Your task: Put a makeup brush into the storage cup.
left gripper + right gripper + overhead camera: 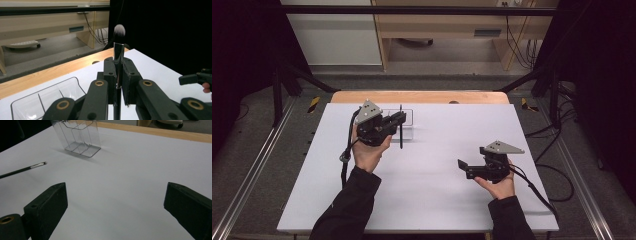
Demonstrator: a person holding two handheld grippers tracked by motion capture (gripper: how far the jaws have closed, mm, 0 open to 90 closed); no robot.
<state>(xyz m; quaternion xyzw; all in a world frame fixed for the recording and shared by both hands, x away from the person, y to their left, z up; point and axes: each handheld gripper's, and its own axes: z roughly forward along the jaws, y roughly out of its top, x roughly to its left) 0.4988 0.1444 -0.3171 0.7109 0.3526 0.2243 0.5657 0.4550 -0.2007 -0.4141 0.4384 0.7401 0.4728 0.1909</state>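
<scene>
Left hand (368, 152) comes in from the near edge of the white table (437, 200) and holds the left gripper (398, 120) over the far-left part of the surface, short of the far edge. Jaws are nearly closed, pinched on the handle of a makeup brush (118, 53); in the left gripper view the black handle runs down between the two pads, the silver ferrule sits just above the jaw tips, and the white-tipped bristle head stands upright above that. In the high view the brush (401, 127) reads as a thin dark stick crossing the jaw tips, running far-to-near over the table. A clear plastic organizer (407, 120) with dividers stands on the surface right beside the left gripper, near the far edge, left of centre; in the left gripper view it (50, 97) lies below and left of the jaws, open compartments visible. In the right gripper view the organizer (78, 137) stands upright with the brush's handle end (23, 170) poking in from the left edge. Right hand (499, 185) holds the right gripper (464, 167) low over the near-right part of the surface, well apart from the organizer; jaws spread wide with only bare table between them, gripping nothing.
</scene>
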